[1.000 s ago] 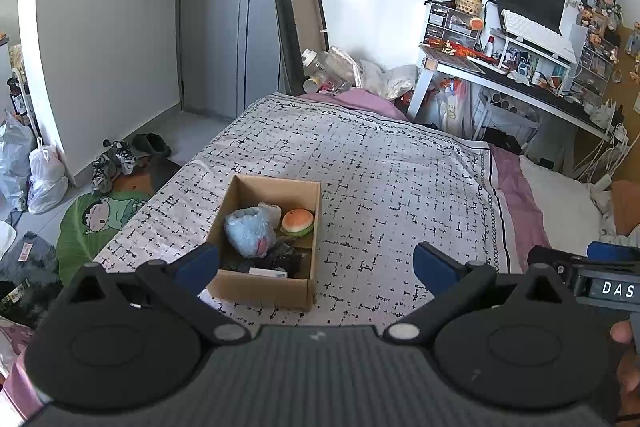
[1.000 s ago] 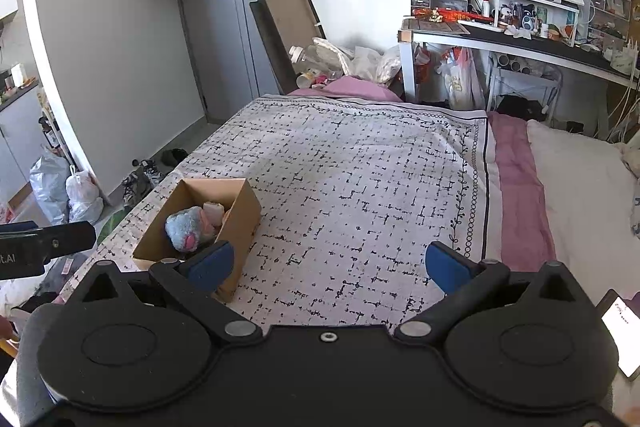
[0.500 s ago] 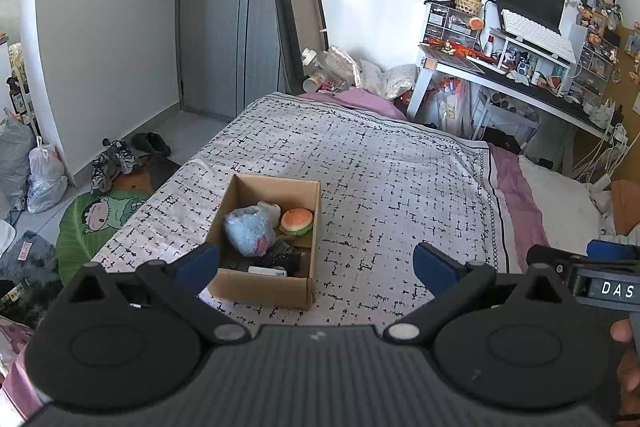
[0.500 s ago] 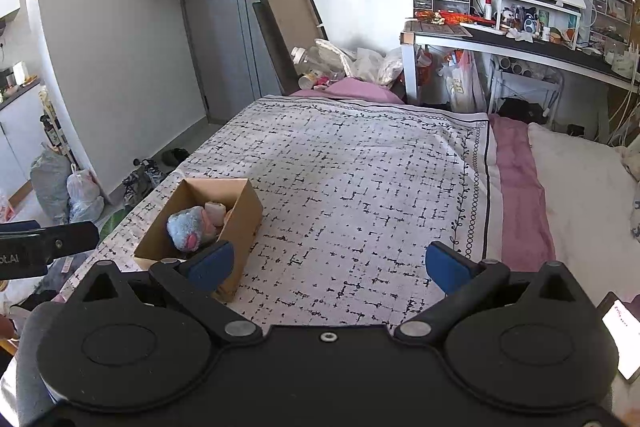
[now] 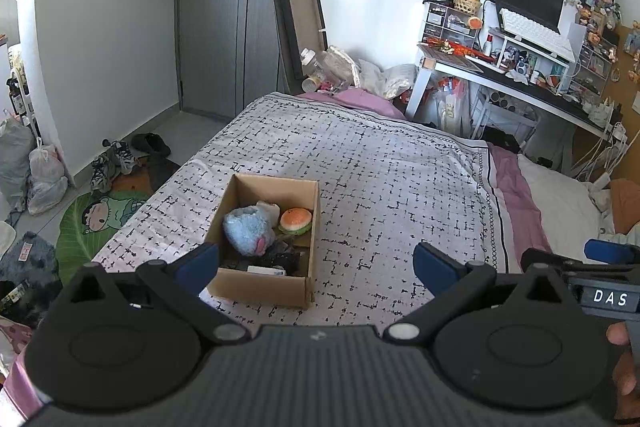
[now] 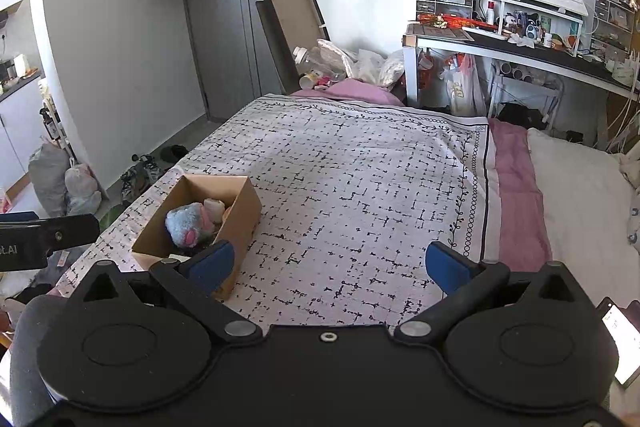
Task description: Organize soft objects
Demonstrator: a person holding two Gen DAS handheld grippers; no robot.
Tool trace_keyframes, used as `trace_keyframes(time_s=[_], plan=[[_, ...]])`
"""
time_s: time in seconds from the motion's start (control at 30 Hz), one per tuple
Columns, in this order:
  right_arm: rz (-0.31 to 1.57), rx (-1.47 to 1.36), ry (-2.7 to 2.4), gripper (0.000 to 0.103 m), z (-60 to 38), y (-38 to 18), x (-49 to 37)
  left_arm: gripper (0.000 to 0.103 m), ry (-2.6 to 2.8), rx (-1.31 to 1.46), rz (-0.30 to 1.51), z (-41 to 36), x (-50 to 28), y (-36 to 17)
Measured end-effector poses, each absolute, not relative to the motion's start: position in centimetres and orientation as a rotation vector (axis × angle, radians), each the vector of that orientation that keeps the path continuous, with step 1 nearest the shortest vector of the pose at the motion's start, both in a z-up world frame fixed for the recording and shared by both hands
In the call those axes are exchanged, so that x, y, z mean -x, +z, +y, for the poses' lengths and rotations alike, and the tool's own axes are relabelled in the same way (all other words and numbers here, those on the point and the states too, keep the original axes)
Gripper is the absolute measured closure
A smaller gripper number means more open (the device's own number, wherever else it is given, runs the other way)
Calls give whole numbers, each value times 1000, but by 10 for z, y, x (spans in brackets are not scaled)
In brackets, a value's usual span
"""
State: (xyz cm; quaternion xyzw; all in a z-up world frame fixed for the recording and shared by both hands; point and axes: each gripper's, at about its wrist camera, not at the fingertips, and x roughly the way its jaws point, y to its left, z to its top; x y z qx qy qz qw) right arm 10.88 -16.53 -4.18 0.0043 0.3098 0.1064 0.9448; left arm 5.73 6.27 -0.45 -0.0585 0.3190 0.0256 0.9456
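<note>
A cardboard box (image 5: 262, 287) stands on the patterned bedspread near the bed's left edge. Inside lie a blue plush toy (image 5: 246, 229), a burger-shaped soft toy (image 5: 295, 221), a pale soft item and dark things at the near end. The box also shows in the right wrist view (image 6: 240, 215), with the blue plush (image 6: 186, 223) in it. My left gripper (image 5: 316, 263) is open and empty, held above the box's near end. My right gripper (image 6: 330, 265) is open and empty, to the right of the box over the bedspread.
The bedspread (image 6: 360, 187) stretches ahead. A pink sheet (image 6: 516, 183) and white pillow (image 6: 576, 195) lie on the right. A cluttered desk (image 5: 520, 75) stands far right. Shoes (image 5: 116, 159), bags and a mat lie on the floor left. A phone (image 6: 620, 343) lies near right.
</note>
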Motion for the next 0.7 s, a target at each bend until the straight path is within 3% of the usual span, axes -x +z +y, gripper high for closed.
trace_keyframes(time_s=[0.7], plan=[[647,-15,235,0,-161,-48,-112,0,68,110,683,65,-59,-12]])
